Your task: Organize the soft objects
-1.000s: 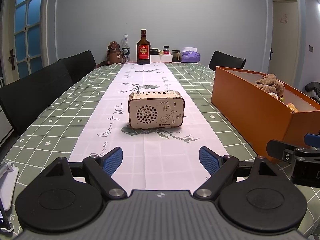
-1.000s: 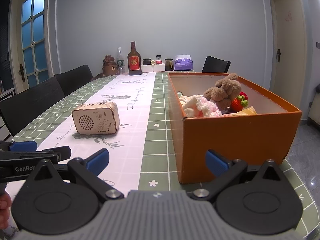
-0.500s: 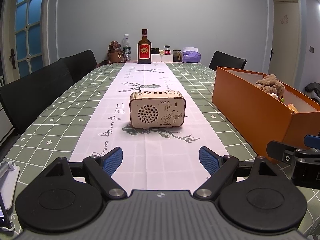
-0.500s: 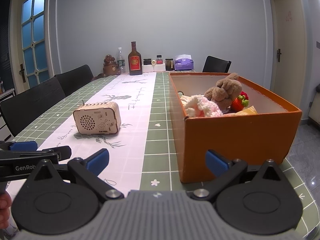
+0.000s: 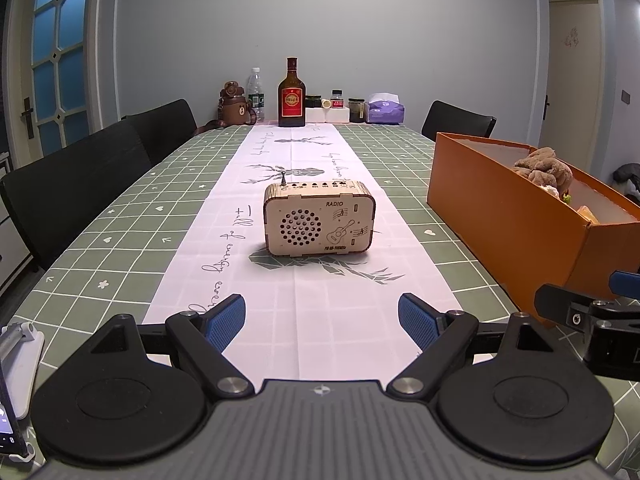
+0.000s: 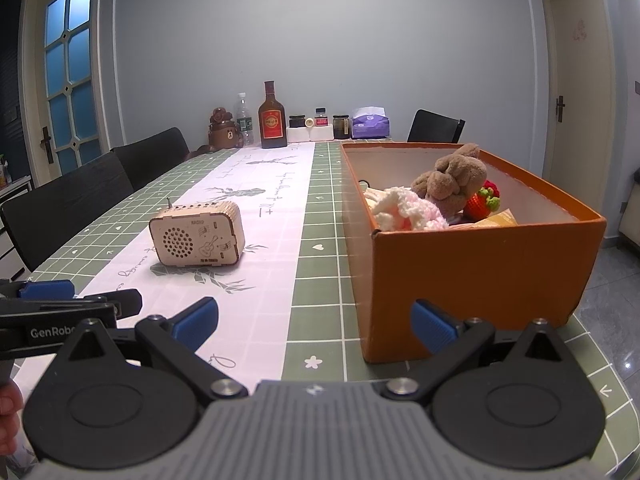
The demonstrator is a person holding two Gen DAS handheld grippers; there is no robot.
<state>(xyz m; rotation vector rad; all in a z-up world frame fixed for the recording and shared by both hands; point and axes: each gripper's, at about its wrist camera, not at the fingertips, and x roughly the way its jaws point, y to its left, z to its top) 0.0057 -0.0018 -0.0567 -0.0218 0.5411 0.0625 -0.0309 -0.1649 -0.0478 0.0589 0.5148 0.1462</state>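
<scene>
The landmark is the rectangular orange cardboard box, which stands open-topped on the green checked tablecloth at the table's right side.

Contents of the box: a brown plush toy rests on top, toward the far half. A cream-and-pink knitted soft item lies just left of and below the plush, touching it. A red crocheted strawberry with green leaves sits just right of the plush. A yellow item is partly visible at the near wall; its type cannot be determined.

Left of the box, well apart from it, a small light wooden radio with a round speaker grille stands upright on the white printed table runner.

The left gripper is released, its blue-padded fingers spread wide and grasping nothing; it sits low over the runner, left of the box's near end.

The right gripper is likewise released and empty, positioned directly before the box's near wall.
</scene>
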